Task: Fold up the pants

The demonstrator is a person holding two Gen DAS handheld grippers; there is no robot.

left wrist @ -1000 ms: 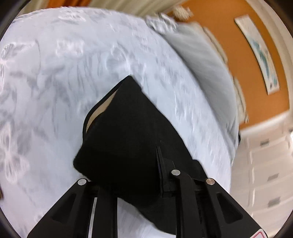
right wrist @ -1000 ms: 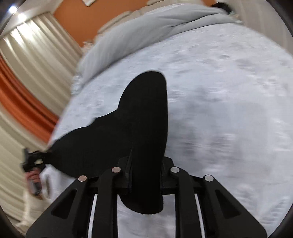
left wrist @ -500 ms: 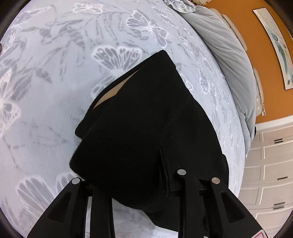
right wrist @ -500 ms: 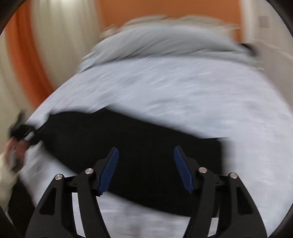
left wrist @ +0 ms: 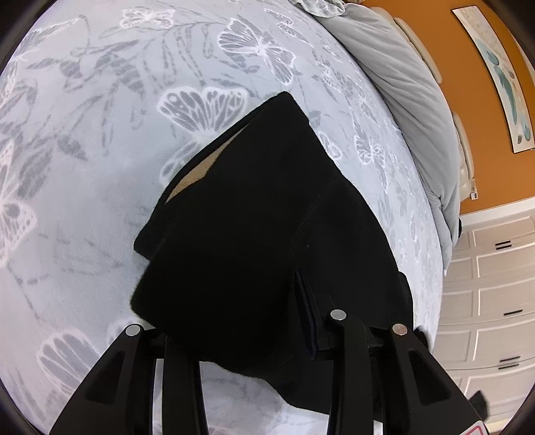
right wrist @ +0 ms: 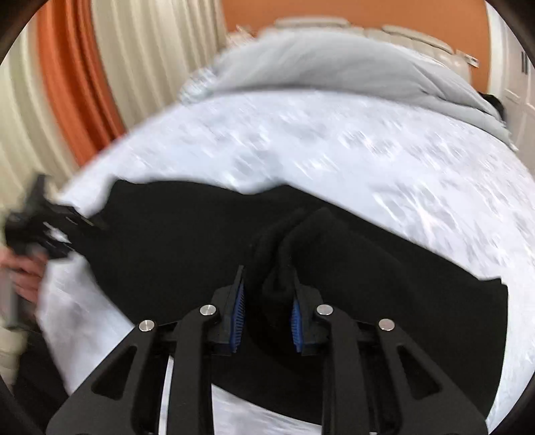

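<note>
The black fabric pants lie on the pale grey bed cover printed with white butterflies, stretched between the two claws. In the left wrist view the waist end drapes over the left claw, hiding its fingertips; the cloth is bunched there and appears pinched, with a tan inner lining showing at the far left opening. From the claw the garment runs to the far side, ending in a folded corner.

In the right wrist view, which is blurred, the right claw has its blue ribbed pads drawn close together on a raised pleat of the black cloth. The rest of the pants spreads left and right of it, flat on the bed. At the far left edge the other claw grips the garment's end. A grey rumpled duvet lies at the far end of the bed, before an orange wall.
</note>
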